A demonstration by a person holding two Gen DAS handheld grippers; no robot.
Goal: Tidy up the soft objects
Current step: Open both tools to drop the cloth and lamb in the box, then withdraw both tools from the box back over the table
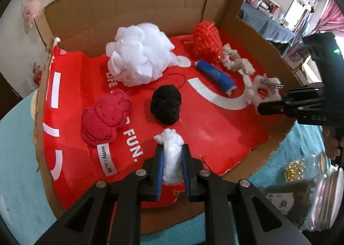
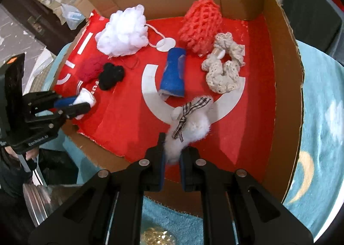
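Left gripper (image 1: 172, 159) clamps a white soft roll (image 1: 171, 154) above the cardboard tray's (image 1: 268, 144) near edge; right gripper (image 2: 173, 154) pinches a fluffy white toy with checked ribbon (image 2: 191, 124) there too. Each should lower gently beside the black pom-pom (image 1: 165, 104) before releasing.

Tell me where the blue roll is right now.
The blue roll lies mid-box on the red liner, between the black pompom and the cream scrunchie, below the orange net pouch.
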